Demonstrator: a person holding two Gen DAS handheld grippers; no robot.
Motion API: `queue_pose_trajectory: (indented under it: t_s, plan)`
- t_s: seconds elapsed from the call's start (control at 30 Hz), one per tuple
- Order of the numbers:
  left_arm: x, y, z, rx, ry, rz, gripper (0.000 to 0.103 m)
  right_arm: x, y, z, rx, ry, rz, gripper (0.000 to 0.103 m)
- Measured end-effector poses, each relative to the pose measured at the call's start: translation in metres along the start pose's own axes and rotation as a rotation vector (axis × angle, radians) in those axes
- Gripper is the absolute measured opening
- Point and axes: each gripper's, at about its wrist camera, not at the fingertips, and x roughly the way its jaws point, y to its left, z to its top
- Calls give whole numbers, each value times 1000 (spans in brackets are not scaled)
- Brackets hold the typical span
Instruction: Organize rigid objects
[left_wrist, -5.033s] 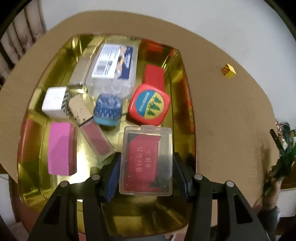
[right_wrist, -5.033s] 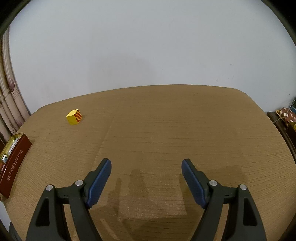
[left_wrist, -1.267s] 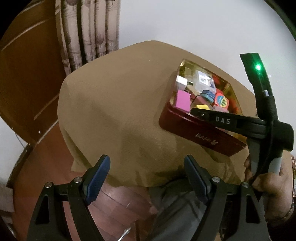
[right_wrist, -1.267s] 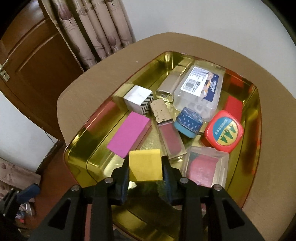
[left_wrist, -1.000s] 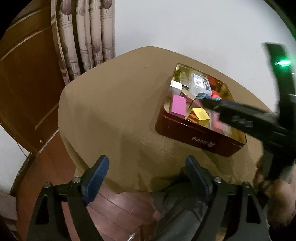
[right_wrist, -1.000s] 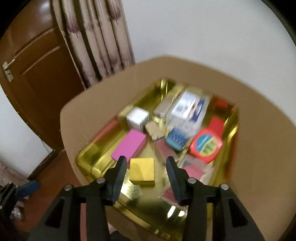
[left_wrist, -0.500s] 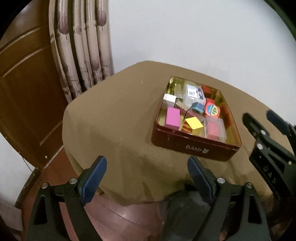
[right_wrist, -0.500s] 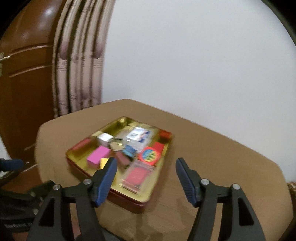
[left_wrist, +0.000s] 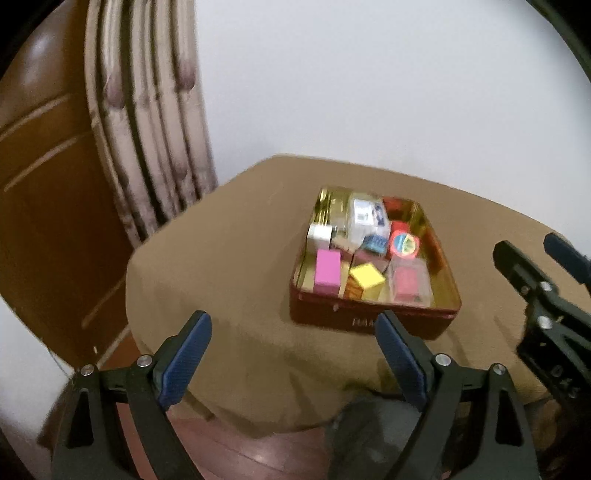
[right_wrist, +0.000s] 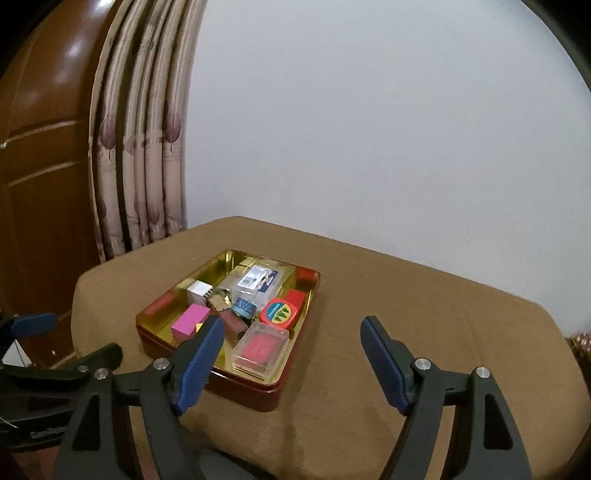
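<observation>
Your left gripper (left_wrist: 291, 354) hangs off the near edge of the table (left_wrist: 236, 266), its blue pads (left_wrist: 186, 360) spread wide and easing a little wider, with nothing between them but tablecloth and the floor below. Your right gripper (right_wrist: 291, 362) is over the table, well back from the tin (right_wrist: 258, 387); its jaws are opening too, and nothing is between them, only bare brown cloth. The tin, red outside and gold inside, sits on the table near the corner by the curtain (right_wrist: 140, 155) and the wooden door (right_wrist: 40, 147). Everything you are sorting lies inside it: the yellow cube (left_wrist: 367, 277) rests at the near end between the pink block (left_wrist: 327, 271) and the clear case with the red card (right_wrist: 260, 349). In the right wrist view your left pad covers most of the cube. Behind them are the round red tape measure (right_wrist: 279, 313), the small blue patterned piece (right_wrist: 243, 306), the white box with the zigzag side (right_wrist: 199, 291) and the clear plastic box with a printed label (right_wrist: 258, 282) toward the far end. The left wrist view is blurred, so the smaller pieces cannot be told apart there. In that view the right gripper shows at the right edge, beside the tin and clear of it.
</observation>
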Motion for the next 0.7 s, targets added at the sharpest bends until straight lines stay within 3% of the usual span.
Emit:
queue_pose_trajectory:
  t_s: [0.1,0.27,0.33,0.43,0.63,0.7]
  plan:
    - [-6,-3,10,57,-54,10,91,-17,-2,11,10,-62,-32,78]
    - [-9,1,19,37,-87,-19,91,-40,1,26,7,-164,-119,85]
    - [-8,2,19,29,-92,-27,91,-32,3,26,-1,-126,-163,86]
    - [-7,2,19,32,-105,-24,91,-24,3,24,9,-71,-82,86]
    - [-8,0,18,56,-126,-50,91,-34,13,19,4,-139,-111,86]
    - [-8,-1,18,73,-141,-47,92,-26,15,18,-13,-92,-92,86]
